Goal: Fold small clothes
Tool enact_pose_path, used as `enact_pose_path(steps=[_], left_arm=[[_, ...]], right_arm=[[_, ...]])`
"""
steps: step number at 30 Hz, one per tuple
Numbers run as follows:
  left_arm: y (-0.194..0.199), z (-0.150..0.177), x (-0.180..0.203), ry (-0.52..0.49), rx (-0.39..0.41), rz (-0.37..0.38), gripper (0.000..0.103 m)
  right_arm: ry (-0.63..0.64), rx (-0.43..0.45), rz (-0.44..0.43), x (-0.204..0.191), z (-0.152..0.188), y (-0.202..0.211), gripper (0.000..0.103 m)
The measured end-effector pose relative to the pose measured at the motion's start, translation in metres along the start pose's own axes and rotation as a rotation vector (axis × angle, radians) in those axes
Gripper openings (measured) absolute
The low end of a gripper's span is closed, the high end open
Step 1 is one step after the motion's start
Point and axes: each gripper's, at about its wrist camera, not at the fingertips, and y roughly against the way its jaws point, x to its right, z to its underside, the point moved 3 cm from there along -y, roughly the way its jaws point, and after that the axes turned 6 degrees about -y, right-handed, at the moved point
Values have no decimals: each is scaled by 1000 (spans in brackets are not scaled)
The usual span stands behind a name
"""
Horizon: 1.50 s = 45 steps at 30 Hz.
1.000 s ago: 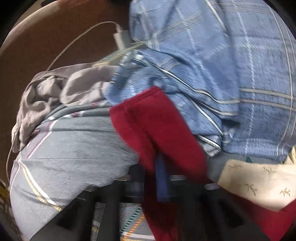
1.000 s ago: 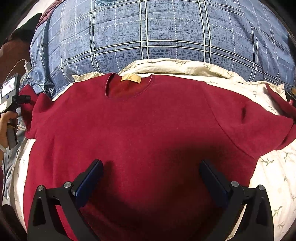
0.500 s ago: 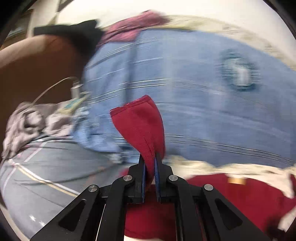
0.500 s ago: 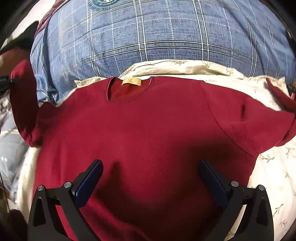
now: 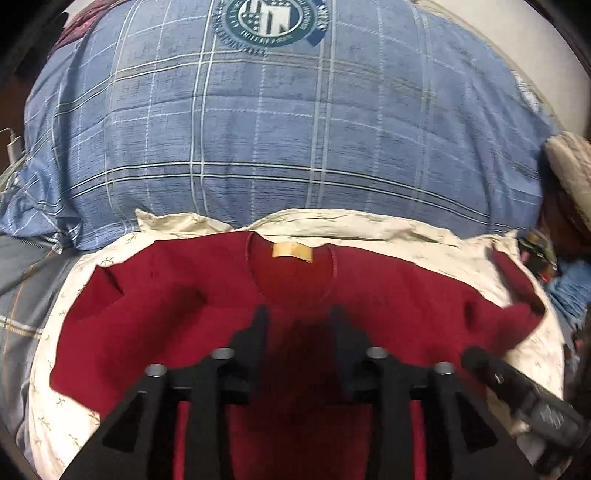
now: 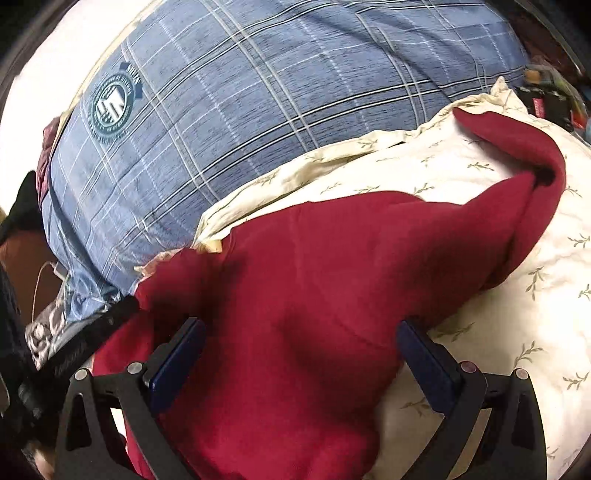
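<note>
A dark red sweater [image 5: 177,332] lies face up on a cream leaf-print pillow [image 5: 51,376], its tan neck label [image 5: 291,252] toward the far side. My left gripper [image 5: 299,319] hovers over the chest just below the collar. Its jaws are opening, and no fold of cloth stands between the pads. In the right wrist view my right gripper [image 6: 301,328] is wide open above the sweater [image 6: 314,280], tilted, with cloth beneath it but not pinched. The right sleeve [image 6: 532,184] trails off to the upper right. The right gripper's black body [image 5: 524,395] shows at the lower right of the left wrist view.
Blue plaid bedding [image 5: 280,129] with a round emblem [image 5: 269,18] bulges behind the pillow. A white charger and cable [image 6: 55,271] lie at the left, next to grey striped cloth [image 5: 22,302]. Small clutter [image 5: 535,254] sits at the far right.
My left gripper carried the red sleeve from the left side in over the sweater's middle, then let go as its jaws parted. My right gripper rolled and shifted toward the right sleeve, staying open.
</note>
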Motion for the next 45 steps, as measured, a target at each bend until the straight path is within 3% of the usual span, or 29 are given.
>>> enact_pose_path(steps=[3, 5, 8, 11, 15, 16, 17, 18, 19, 20, 21, 25, 28, 30, 33, 34, 37, 39, 43, 45], left_arm=[[38, 6, -24, -22, 50, -45, 60], [59, 14, -47, -25, 86, -150, 69], [71, 29, -103, 62, 101, -293, 70], [66, 44, -150, 184, 103, -340, 70], [38, 51, -181, 292, 50, -336, 69], [39, 52, -182, 303, 50, -340, 69], [36, 52, -186, 310, 54, -351, 69], [34, 52, -190, 317, 59, -371, 69], [32, 51, -194, 324, 63, -386, 69], [28, 49, -197, 331, 65, -392, 69], [25, 48, -200, 345, 66, -393, 69], [30, 58, -202, 376, 73, -378, 70], [29, 63, -199, 348, 52, -387, 70], [25, 65, -195, 323, 40, -385, 70], [14, 68, -191, 295, 0, -374, 69], [13, 68, -191, 292, 3, -374, 69], [11, 70, -194, 304, 1, -368, 69], [9, 70, -193, 315, 3, -343, 70], [2, 70, -188, 273, -27, -352, 70], [-1, 71, -189, 258, -38, -370, 70]], right_arm=[[32, -9, -29, -10, 2, -2, 103], [80, -28, -52, -20, 7, -8, 102], [176, -53, -59, -38, 13, -21, 99], [303, -65, -5, -55, 20, -40, 89], [372, -82, 60, -66, 17, -66, 88], [390, -81, 66, -69, 15, -70, 83], [417, -87, 66, -74, 14, -75, 62], [447, -108, 60, -78, 15, -81, 48], [490, -133, 80, -82, 17, -88, 24], [514, -126, 101, -85, 17, -89, 11], [536, -111, 103, -89, 17, -86, 5], [542, 26, 76, -91, -6, -41, 4], [511, 131, 176, -72, -27, -23, 5], [457, 91, 200, -53, -36, -32, 7], [357, -19, 215, -32, -39, -50, 27], [335, -9, 213, -33, -39, -47, 47], [346, 54, 82, -66, -31, -33, 57], [430, -6, -18, -104, -15, -45, 62], [598, -165, -220, -190, 30, -90, 61], [638, -209, -278, -221, 44, -111, 61]])
